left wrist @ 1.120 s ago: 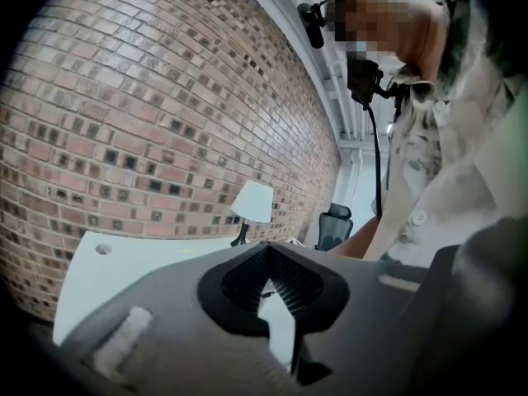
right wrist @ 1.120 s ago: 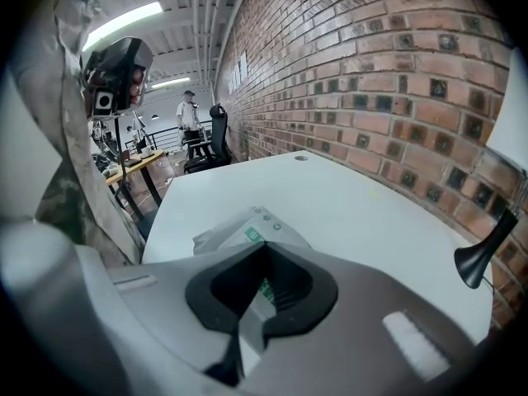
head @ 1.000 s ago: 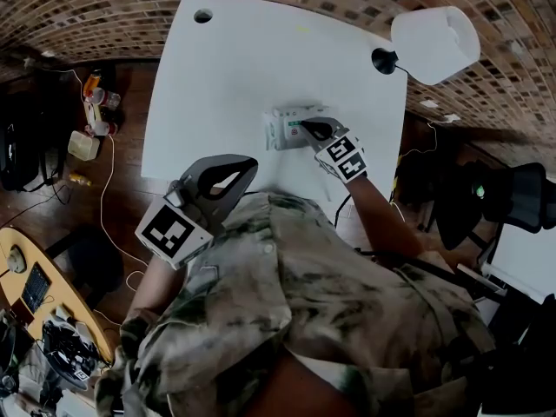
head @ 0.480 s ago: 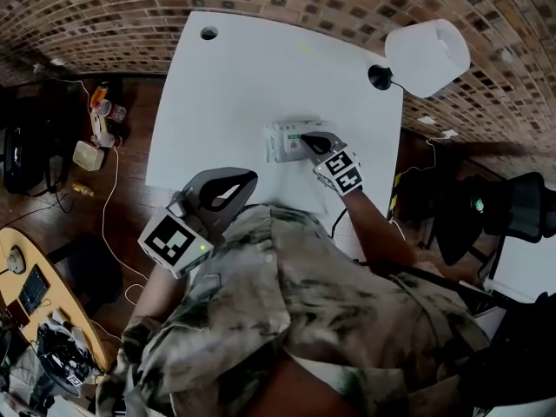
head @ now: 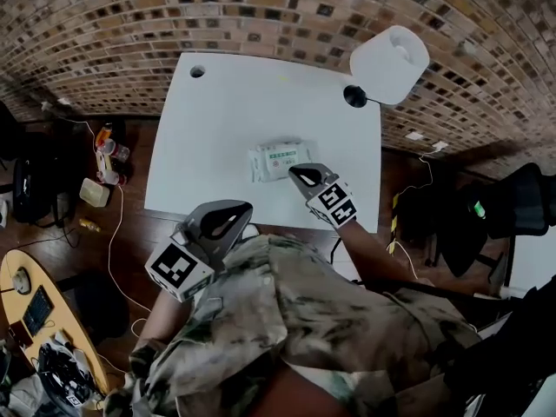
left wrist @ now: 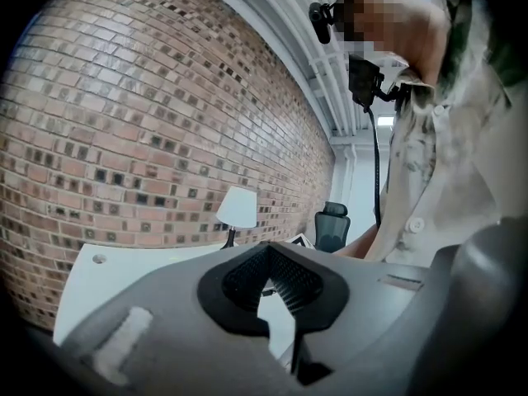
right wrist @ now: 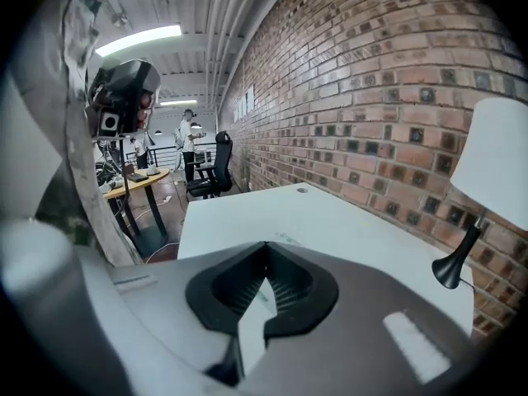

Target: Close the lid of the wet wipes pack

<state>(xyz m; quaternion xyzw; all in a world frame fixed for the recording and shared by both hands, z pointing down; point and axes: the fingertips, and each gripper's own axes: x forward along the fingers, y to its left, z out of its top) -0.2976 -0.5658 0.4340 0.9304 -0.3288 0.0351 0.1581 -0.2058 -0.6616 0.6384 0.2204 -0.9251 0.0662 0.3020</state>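
Nearest, the left claw [head: 239, 211] is held off the counter's [head: 217, 129] near edge, against the person's torso, its jaws pressed together with nothing between them. The right claw [head: 300, 176] hangs over the near edge, right of middle, likewise pressed together and empty. Its tip is just beside the wet wipes pack [head: 280, 160], not touching. The pack lies flat by that edge, and its lid [head: 284, 155] appears down (latching too small to confirm). Assessment: a light, soft film body, likely to dent and slide; only the stiff lid takes pressure, so press there, straight down. A lamp [head: 388, 63] stands at the far right corner, well apart.
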